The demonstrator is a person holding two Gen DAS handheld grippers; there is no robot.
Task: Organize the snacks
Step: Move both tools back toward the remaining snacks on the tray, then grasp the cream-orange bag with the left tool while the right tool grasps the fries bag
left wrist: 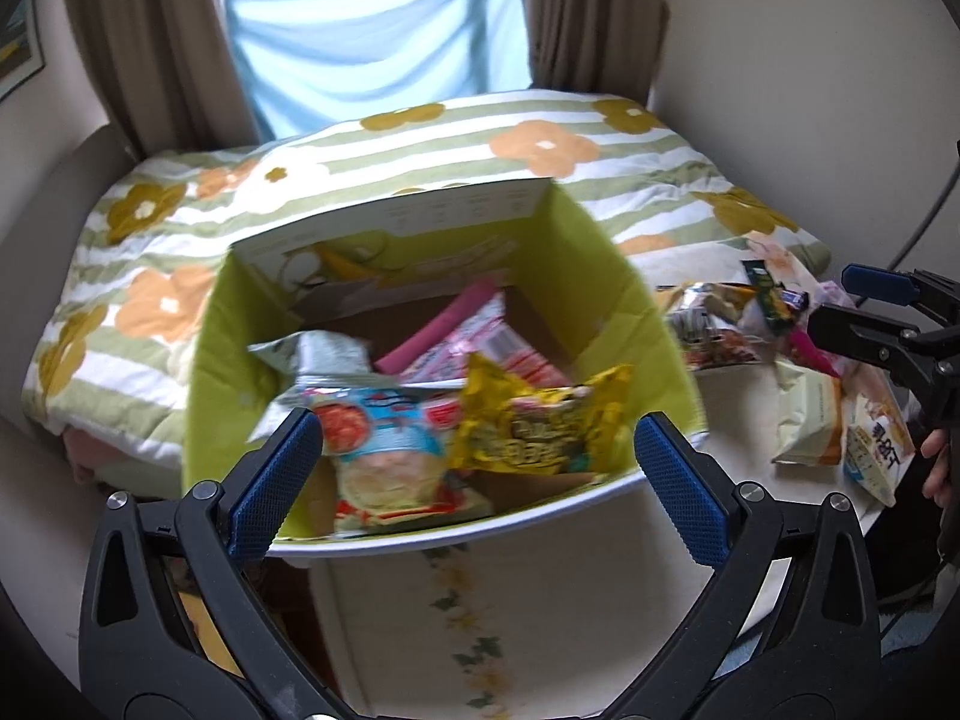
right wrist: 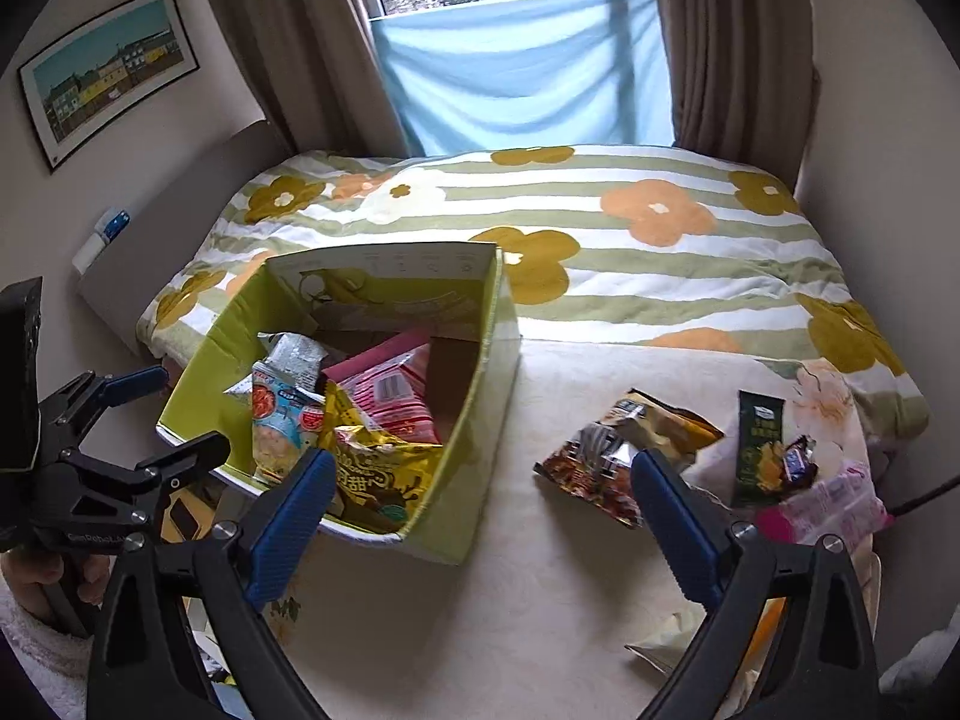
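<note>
Snacks (left wrist: pixel 528 426) are sitting piled in the green box (left wrist: pixel 624 276) on the table (right wrist: pixel 540 600), a yellow bag (right wrist: pixel 384 468) and a pale blue bag (right wrist: pixel 276 420) leaning at the near end, pink packets (right wrist: pixel 396 390) lying behind them. I am holding my left gripper (left wrist: pixel 474 480) just in front of the box's near wall, its blue pads spread wide with nothing between them. I am holding my right gripper (right wrist: pixel 480 516) above the bare tabletop, between the box and the loose pile to its right, also gaping wide and empty. In that pile a dark red packet (right wrist: pixel 588 474) is lying closest to my right pad, with a dark green stick packet (right wrist: pixel 756 450) and a pink wrapper (right wrist: pixel 834 504) beyond it. A flowered quilt (right wrist: pixel 600 216) is covering the bed behind the table.
</note>
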